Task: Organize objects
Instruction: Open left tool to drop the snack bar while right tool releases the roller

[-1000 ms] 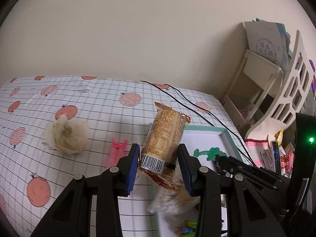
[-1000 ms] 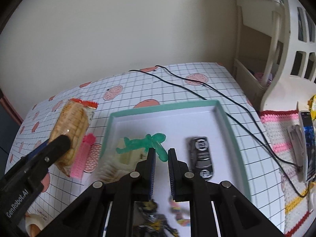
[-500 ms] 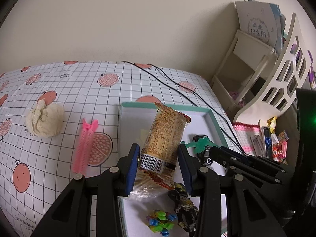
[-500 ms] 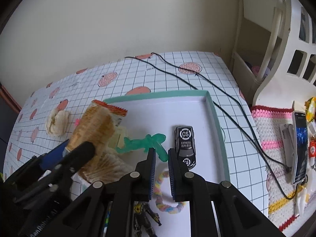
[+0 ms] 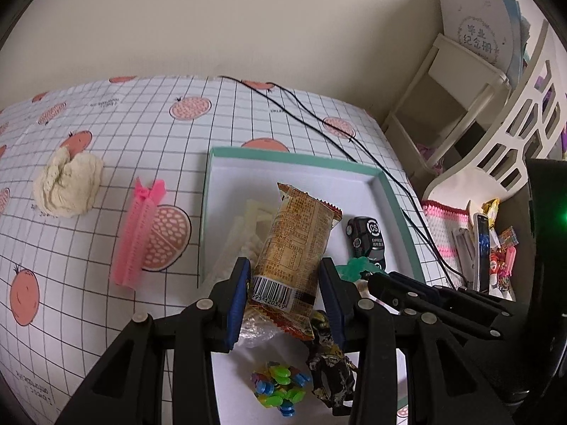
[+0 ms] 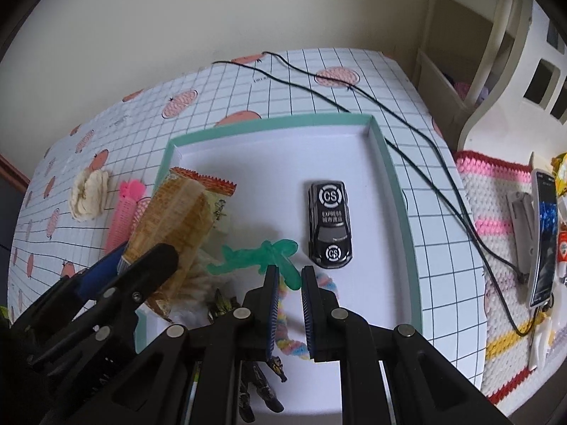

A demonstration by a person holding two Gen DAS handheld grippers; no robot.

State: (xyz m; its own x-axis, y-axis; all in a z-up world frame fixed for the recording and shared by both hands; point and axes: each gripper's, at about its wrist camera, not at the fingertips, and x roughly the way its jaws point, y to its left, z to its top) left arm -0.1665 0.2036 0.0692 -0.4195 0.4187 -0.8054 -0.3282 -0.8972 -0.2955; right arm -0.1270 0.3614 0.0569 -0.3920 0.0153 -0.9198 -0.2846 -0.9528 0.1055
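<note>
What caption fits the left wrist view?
Left gripper holds snack packet above the green-rimmed tray, beside a black toy car.

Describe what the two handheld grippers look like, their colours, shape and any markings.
Both grippers, left and right, are matte black plastic with angular, strut-like jaws joined by round silver rivets. The inner faces of the jaws carry ribbed blue pads. A green indicator light glows on the black housing at the left view's right edge. No hands or sleeves show.

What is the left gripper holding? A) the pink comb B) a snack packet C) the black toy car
B: the left gripper is shut on the snack packet, while the car lies in the tray and the comb lies on the table.
</note>
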